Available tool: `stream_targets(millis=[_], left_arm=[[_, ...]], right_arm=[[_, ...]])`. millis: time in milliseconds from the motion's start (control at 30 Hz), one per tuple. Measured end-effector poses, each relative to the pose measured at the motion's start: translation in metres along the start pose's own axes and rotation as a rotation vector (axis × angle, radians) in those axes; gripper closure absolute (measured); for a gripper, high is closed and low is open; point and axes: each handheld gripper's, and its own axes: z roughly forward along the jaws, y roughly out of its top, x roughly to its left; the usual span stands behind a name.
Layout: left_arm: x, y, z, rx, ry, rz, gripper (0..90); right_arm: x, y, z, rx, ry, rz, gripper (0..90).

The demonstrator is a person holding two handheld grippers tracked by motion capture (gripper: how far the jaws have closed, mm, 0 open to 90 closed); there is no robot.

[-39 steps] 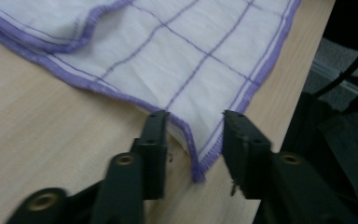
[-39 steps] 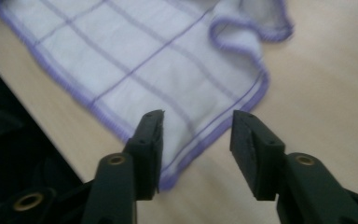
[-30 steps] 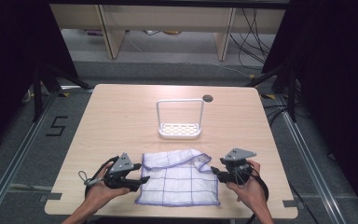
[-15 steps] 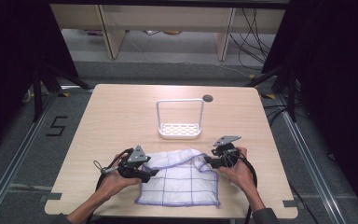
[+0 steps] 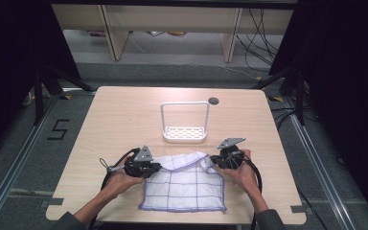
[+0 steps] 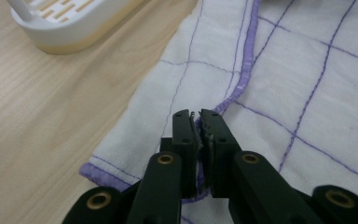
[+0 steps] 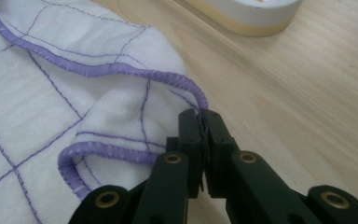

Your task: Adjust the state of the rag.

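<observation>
A white cloth [image 5: 184, 187] with a purple grid and purple hem lies flat near the table's front edge, its far edge folded over. My left gripper [image 5: 157, 167] sits at the cloth's far left corner. Its jaws have just been closing and now pinch the cloth [image 6: 284, 84] at the left gripper's [image 6: 196, 113] tips. My right gripper [image 5: 214, 160] is at the far right corner. Its jaws have also just been closing, and the right gripper [image 7: 199, 113] now clamps the hemmed edge of the cloth [image 7: 51, 93].
A white plastic rack [image 5: 184, 134] with a tall handle stands at the table's middle, just beyond the cloth. Its base shows in the left gripper view [image 6: 70, 28] and the right gripper view [image 7: 256, 14]. A dark grommet hole [image 5: 213, 101] lies behind it.
Both hands have moved inward from the cloth's sides to its far corners. Both pairs of jaws, open before, are now closed on the cloth.
</observation>
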Motion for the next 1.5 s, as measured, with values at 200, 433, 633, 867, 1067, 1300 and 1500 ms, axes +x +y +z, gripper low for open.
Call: stream_targets(millis=[200, 433, 633, 867, 1067, 1300, 1500], left_arm=[[0.008, 0.008, -0.015, -0.060, 0.014, -0.024, 85.7], [0.016, 0.019, -0.029, -0.125, 0.035, -0.051, 86.3], [0.026, 0.030, -0.040, -0.169, 0.060, -0.070, 86.4], [0.042, 0.051, -0.057, -0.224, 0.105, -0.093, 86.3], [0.049, 0.063, -0.067, -0.271, 0.118, -0.095, 86.3], [0.027, 0.037, -0.064, -0.207, 0.063, -0.051, 85.9], [-0.002, 0.008, -0.061, -0.174, 0.005, -0.017, 85.6]], right_arm=[[0.002, 0.008, -0.014, -0.021, -0.002, 0.016, 89.7], [0.002, 0.023, -0.031, -0.042, -0.028, -0.004, 89.9], [-0.003, 0.044, -0.058, -0.066, -0.065, -0.013, 90.0], [-0.012, 0.069, -0.081, -0.121, -0.091, -0.017, 90.0], [-0.014, 0.087, -0.093, -0.164, -0.116, -0.073, 90.0], [0.000, 0.061, -0.086, -0.110, -0.101, -0.088, 90.0], [0.017, 0.030, -0.083, -0.069, -0.074, -0.117, 90.0]])
